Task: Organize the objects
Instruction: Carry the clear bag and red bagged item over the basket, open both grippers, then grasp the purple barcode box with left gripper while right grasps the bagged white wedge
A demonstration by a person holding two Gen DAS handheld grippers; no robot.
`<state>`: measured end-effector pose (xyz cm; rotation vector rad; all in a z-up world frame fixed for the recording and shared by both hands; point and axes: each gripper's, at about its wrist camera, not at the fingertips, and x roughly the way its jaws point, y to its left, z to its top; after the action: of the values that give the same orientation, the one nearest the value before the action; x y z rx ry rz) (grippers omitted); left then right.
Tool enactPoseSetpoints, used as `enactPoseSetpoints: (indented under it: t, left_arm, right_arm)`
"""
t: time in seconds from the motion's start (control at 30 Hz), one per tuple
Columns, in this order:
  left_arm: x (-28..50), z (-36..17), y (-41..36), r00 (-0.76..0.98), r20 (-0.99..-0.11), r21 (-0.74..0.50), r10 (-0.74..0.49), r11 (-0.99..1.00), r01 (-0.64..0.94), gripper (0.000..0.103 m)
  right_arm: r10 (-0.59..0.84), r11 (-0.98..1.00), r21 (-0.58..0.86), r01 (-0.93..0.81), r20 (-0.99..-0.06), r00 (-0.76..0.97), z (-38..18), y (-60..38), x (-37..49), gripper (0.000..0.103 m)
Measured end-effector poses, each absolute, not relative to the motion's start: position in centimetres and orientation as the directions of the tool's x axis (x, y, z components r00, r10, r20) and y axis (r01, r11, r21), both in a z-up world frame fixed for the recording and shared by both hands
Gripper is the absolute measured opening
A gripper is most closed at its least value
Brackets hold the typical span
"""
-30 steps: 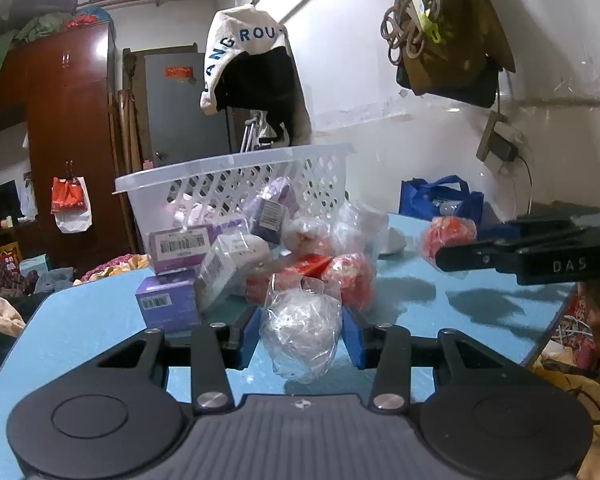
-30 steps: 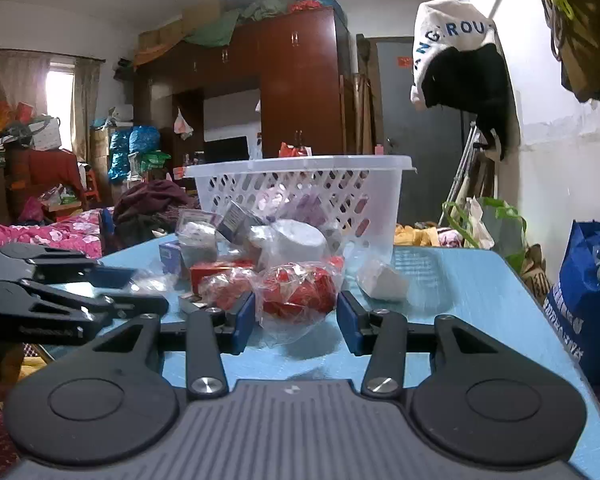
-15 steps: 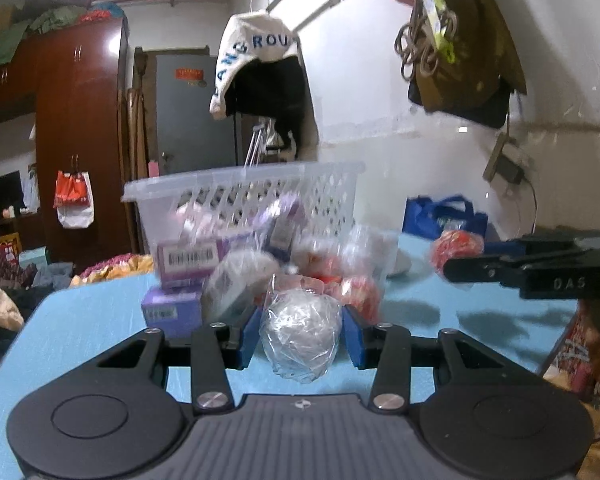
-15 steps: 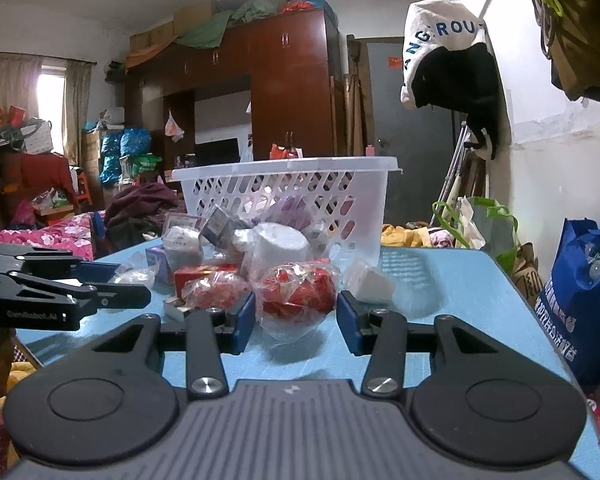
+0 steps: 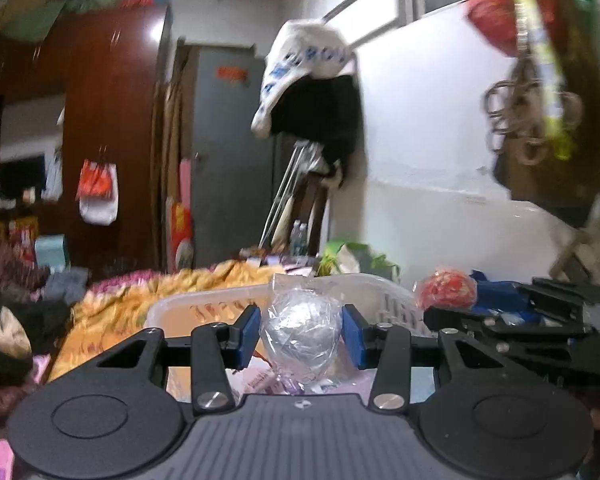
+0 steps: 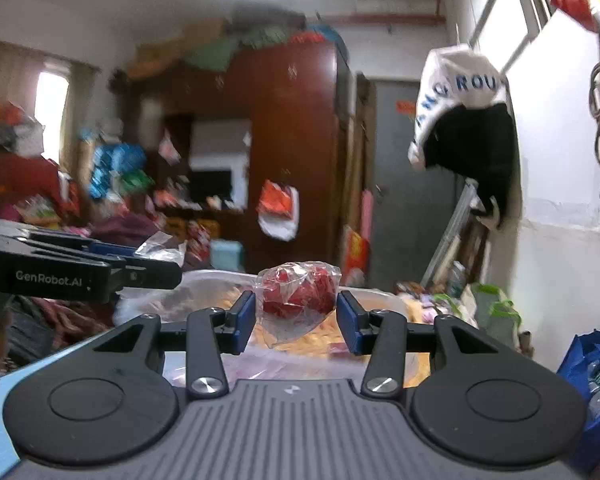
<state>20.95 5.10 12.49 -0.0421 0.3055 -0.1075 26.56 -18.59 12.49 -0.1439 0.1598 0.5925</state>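
My left gripper (image 5: pixel 300 334) is shut on a white ball in a clear plastic bag (image 5: pixel 300 330) and holds it in the air above the white plastic basket (image 5: pixel 388 300). In the right wrist view my right gripper (image 6: pixel 296 316) is shut on a red ball in a clear bag (image 6: pixel 298 294), also lifted over the basket (image 6: pixel 376 298). The right gripper with its red ball (image 5: pixel 446 290) shows at the right of the left wrist view. Seen from the right wrist, the left gripper (image 6: pixel 156 272) reaches in from the left edge. Pink and purple packets (image 5: pixel 284 382) lie inside the basket.
A blue table edge (image 6: pixel 4 384) shows at the lower left. A blue bag (image 6: pixel 592 364) sits low at the right. A white wall (image 5: pixel 432 168) with hanging clothes stands to the right. A dark wardrobe (image 6: pixel 292 152) and a cluttered bed (image 5: pixel 140 292) lie behind.
Both grippers have risen from table level with their bagged balls and now hang over the basket's rim. The pile of packets on the table has dropped out of sight.
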Motion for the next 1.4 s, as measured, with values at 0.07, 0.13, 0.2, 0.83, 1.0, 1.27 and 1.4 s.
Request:
enactPoseSetpoints:
  t: [0.07,0.13,0.2,0.83,1.0,1.27,1.4]
  left_arm:
    - [22.6,12.0,5.4,0.94,-0.327,-0.06,-0.099,0.995,0.084,0.05]
    - [23.3,11.5,5.7,0.933,-0.341,-0.068,-0.112,0.993,0.094,0.067]
    - [23.6,11.0,5.9,0.932,-0.34,-0.07,-0.122,0.992,0.104,0.079]
    - [13.5,3.2,11.8,0.912,-0.396,-0.104,-0.102,0.992,0.067,0.098]
    - [14.1,2.5,11.4,0.895,-0.436,-0.073,-0.09,0.995,0.064,0.098]
    - [15.0,0.7,10.8,0.864,-0.5,-0.028,-0.067,0.998,0.061,0.098]
    - [15.7,0.4,10.0,0.848,-0.527,0.009,-0.051,0.998,0.066,0.098]
  right_arm:
    - [0.533,0.821,-0.092,-0.564,-0.229,0.814,12.2,-17.8,28.0,0.048]
    - [0.536,0.806,-0.114,-0.581,-0.277,0.797,11.6,-17.1,28.8,0.049]
    - [0.522,0.808,-0.123,-0.576,-0.303,0.797,11.2,-16.7,29.1,0.058]
    - [0.463,0.873,0.122,-0.473,-0.512,0.723,3.4,-25.7,28.2,0.092]
    - [0.509,0.844,0.17,-0.509,-0.551,0.661,2.7,-25.6,28.9,0.076]
    - [0.503,0.841,0.149,-0.521,-0.57,0.65,2.0,-25.2,28.9,0.053]
    - [0.461,0.852,0.084,-0.517,-0.59,0.663,1.8,-24.2,28.8,0.048]
